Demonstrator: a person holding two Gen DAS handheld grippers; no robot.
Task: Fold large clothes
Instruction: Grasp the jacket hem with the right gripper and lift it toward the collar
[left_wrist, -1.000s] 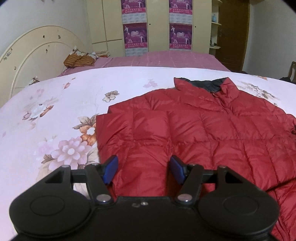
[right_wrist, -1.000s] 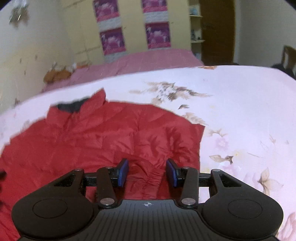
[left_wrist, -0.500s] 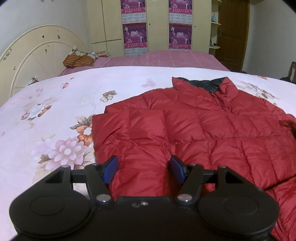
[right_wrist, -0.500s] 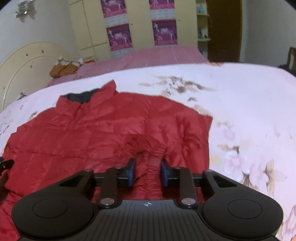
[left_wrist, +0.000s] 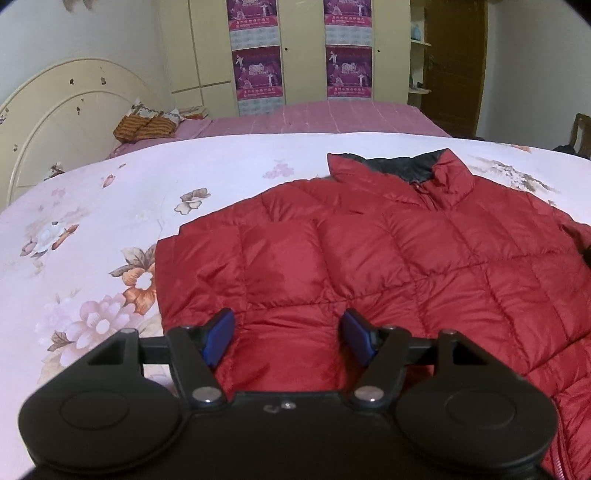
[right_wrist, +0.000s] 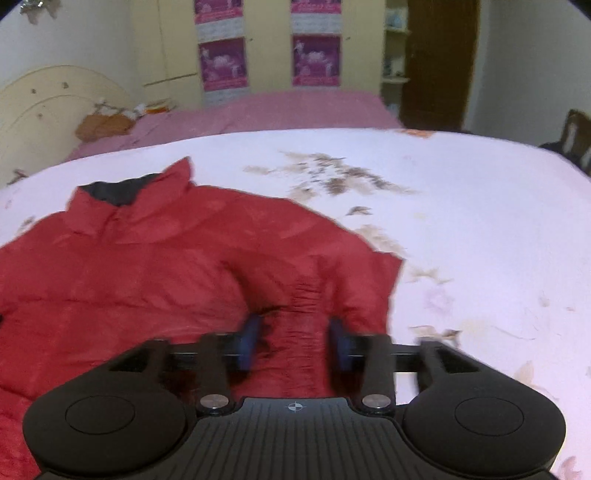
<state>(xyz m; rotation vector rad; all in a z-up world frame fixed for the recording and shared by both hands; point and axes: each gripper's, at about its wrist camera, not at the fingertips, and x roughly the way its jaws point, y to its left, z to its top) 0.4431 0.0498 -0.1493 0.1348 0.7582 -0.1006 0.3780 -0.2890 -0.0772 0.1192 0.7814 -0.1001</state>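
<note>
Red quilted down jacket (left_wrist: 388, 258) lies spread flat, front up, on a floral bedspread (left_wrist: 110, 229), pale pink with brown and rose blossoms. Collar (left_wrist: 406, 170) points away from both cameras, dark grey lining showing inside it. Left side of the garment is folded in, giving a straight edge just beside a large printed flower.

Left gripper (left_wrist: 288, 339) sits low over the near left part of the jacket. Jaws spread wide; blue pads (left_wrist: 219, 334) stand apart with puffy red fabric between them, nothing pinched. Whether the pads touch the cloth cannot be told.

Right gripper (right_wrist: 295, 343) is over the near right side of the jacket (right_wrist: 147, 266), at an elastic sleeve cuff (right_wrist: 303, 317) with gathered ribbing. The cuff runs between the blue pads (right_wrist: 249, 341). Jaws are partly apart, narrower than the left pair; this view is motion-blurred, so I cannot tell whether they grip the cuff or only flank it.

Background, left view: cream curved headboard (left_wrist: 62, 122) at the left, a second bed with a pink cover (left_wrist: 314, 118) beyond, brown striped folded cloth (left_wrist: 144, 127) on it near the headboard. Cream wardrobe (left_wrist: 303, 48) behind carries purple posters (left_wrist: 258, 72). Dark wooden door (left_wrist: 454, 62) to the right.
</note>
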